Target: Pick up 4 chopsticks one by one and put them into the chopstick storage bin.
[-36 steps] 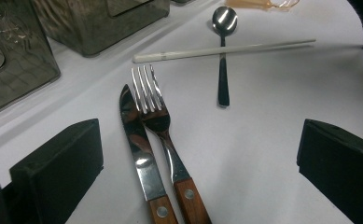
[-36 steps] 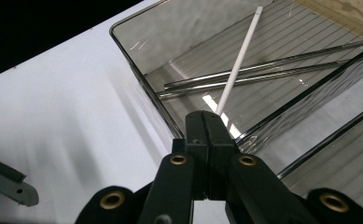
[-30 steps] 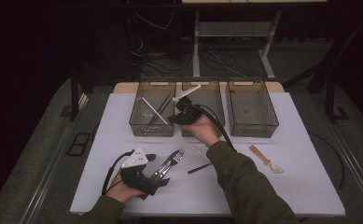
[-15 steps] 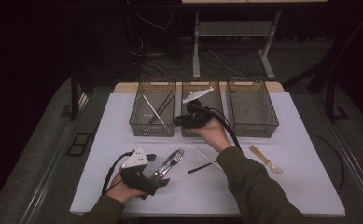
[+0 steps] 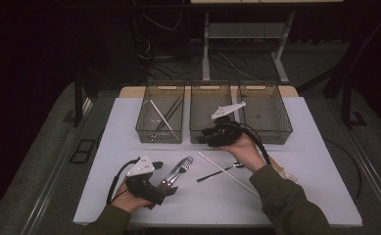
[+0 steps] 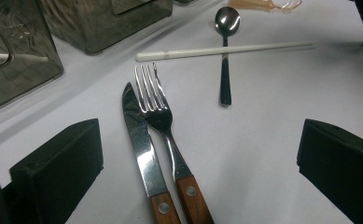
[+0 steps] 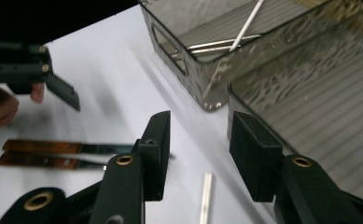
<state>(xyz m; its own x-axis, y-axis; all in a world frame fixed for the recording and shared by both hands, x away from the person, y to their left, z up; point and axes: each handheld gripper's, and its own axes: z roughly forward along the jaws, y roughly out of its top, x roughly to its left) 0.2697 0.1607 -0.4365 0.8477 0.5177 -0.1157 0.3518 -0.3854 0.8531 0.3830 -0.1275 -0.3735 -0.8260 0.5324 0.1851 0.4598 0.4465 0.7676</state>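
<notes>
Right gripper (image 5: pixel 202 139) withdrawn, white table (image 5: pixel 325 147), dark room

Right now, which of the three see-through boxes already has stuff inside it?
The left box. It holds a white stick and some metal rods, while the middle box and right box look bare inside.

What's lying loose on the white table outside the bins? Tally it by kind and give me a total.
Knife: 1
Fork: 1
Metal spoon: 1
White stick: 1
Tan utensil, kind unclear: 1
Total: 5
</notes>
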